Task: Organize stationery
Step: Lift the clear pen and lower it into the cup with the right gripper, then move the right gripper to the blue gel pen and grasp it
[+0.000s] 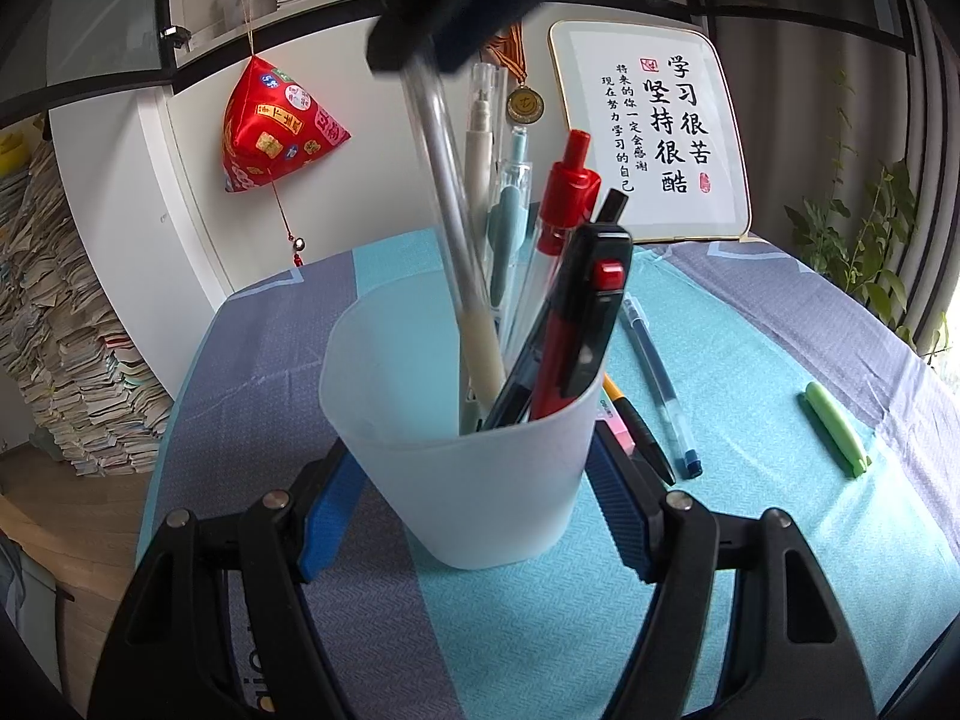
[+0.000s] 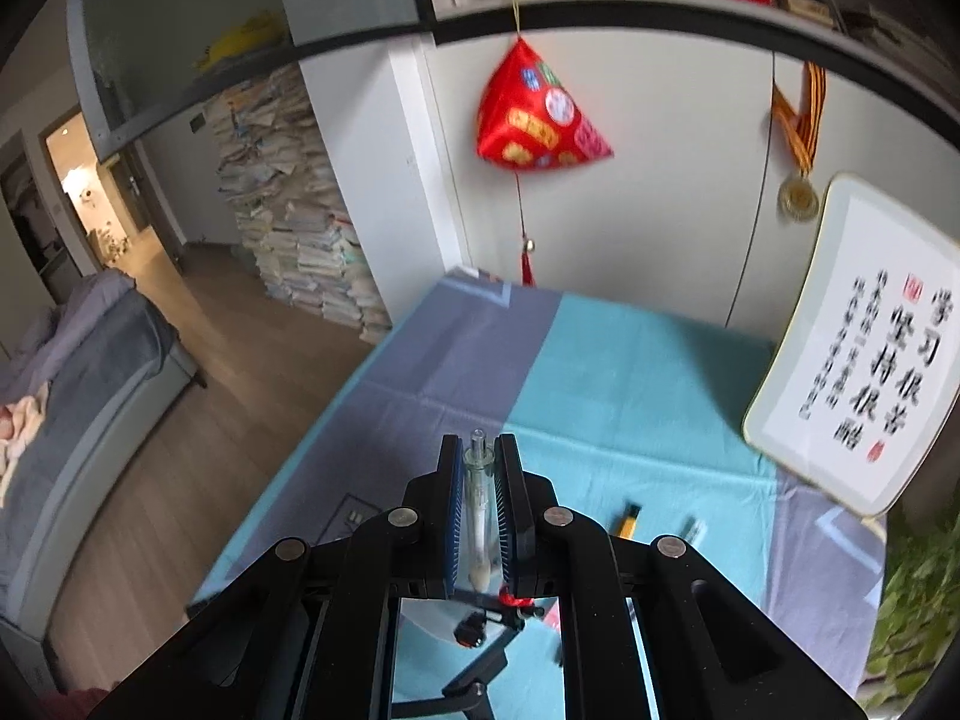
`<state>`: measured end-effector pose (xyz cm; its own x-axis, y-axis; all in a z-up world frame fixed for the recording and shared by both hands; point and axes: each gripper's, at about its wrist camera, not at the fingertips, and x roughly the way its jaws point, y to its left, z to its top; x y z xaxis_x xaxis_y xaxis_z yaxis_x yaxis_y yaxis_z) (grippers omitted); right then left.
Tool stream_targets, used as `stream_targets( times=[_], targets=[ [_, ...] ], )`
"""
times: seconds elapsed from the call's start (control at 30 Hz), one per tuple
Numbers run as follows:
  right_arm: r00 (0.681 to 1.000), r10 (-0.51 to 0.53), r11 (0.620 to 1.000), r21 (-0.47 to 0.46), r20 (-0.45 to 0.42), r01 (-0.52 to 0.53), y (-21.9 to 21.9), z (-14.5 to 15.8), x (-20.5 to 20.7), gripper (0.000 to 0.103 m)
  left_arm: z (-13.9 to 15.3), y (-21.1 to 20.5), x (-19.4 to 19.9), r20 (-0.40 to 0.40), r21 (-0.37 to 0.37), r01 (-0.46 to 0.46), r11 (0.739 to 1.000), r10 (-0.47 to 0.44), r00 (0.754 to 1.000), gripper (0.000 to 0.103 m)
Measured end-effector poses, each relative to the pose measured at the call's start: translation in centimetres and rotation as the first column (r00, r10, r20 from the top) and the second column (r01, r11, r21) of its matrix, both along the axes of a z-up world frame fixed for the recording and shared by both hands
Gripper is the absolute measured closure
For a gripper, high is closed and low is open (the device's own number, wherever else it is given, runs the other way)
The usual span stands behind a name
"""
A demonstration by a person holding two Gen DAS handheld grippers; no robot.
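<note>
A translucent white cup [image 1: 468, 480] stands on the blue and grey tablecloth [image 1: 750, 540], and my left gripper [image 1: 474, 456] is shut on it with a blue pad on each side. Several pens stand in the cup, among them a red and black one [image 1: 576, 324]. From above, my right gripper [image 1: 420, 30] holds a clear pen [image 1: 447, 198] whose lower end is inside the cup. In the right wrist view the clear pen [image 2: 477, 480] sits pinched between that gripper's [image 2: 478, 444] pads. A blue gel pen [image 1: 657, 384], a black and yellow pen [image 1: 639, 432] and a green pen [image 1: 834, 429] lie on the cloth.
A framed calligraphy board [image 1: 654, 138] leans on the wall at the back of the table. A red pyramid ornament [image 1: 276, 126] and a medal [image 1: 524, 103] hang there. A plant [image 1: 870, 252] stands at the right, and book stacks [image 1: 54, 330] rise off the left edge.
</note>
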<state>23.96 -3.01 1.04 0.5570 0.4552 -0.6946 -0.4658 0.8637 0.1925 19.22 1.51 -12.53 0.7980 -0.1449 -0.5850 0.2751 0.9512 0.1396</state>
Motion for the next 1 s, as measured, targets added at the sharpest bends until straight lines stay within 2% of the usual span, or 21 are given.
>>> stream_targets(
  times=[0.2, 0.37, 0.47, 0.57, 0.63, 0.73, 0.8, 0.87, 1.0],
  targets=[
    [0.999, 0.0, 1.0, -0.002, -0.036, 0.0, -0.4, -0.8, -0.1, 0.092, 0.0, 0.0, 0.0, 0.0, 0.0, 0.0, 1.0, 0.0, 1.0, 0.032],
    [0.993, 0.022, 1.0, -0.007, -0.114, -0.023, -0.3, -1.6, -0.3, 0.092, 0.0, 0.0, 0.0, 0.0, 0.0, 0.0, 1.0, 0.0, 1.0, 0.032],
    [0.992, 0.021, 1.0, 0.007, -0.127, -0.02, -1.2, -1.1, -0.9, 0.092, 0.0, 0.0, 0.0, -0.001, 0.0, 0.0, 1.0, 0.0, 1.0, 0.032],
    [0.996, -0.022, 0.998, 0.056, -0.086, 0.027, -3.4, 0.6, -1.5, 0.092, -0.1, -0.1, 0.0, -0.002, -0.001, 0.0, 1.0, 0.0, 1.0, 0.032],
    [0.991, -0.107, 0.992, 0.054, -0.077, 0.111, -5.5, 1.1, -1.2, 0.092, -0.1, -0.1, 0.0, -0.002, -0.003, -0.001, 1.0, 0.001, 1.0, 0.032],
    [0.962, -0.233, 0.972, -0.004, -0.144, 0.235, -7.8, -0.5, 0.6, 0.092, -0.1, -0.2, 0.0, -0.001, -0.001, -0.002, 1.0, 0.002, 1.0, 0.032],
    [0.921, -0.31, 0.951, -0.088, -0.235, 0.298, -9.0, -3.8, 2.5, 0.092, -0.1, -0.2, 0.0, -0.001, -0.001, -0.002, 1.0, 0.002, 1.0, 0.032],
    [0.886, -0.343, 0.939, -0.128, -0.312, 0.318, -9.7, -6.9, 3.8, 0.092, -0.1, -0.2, 0.0, -0.001, 0.0, -0.002, 1.0, 0.002, 1.0, 0.032],
    [0.838, -0.376, 0.927, -0.166, -0.397, 0.337, -10.1, -10.8, 6.0, 0.092, -0.2, -0.2, 0.0, -0.002, -0.001, -0.002, 1.0, 0.002, 1.0, 0.032]
  ],
)
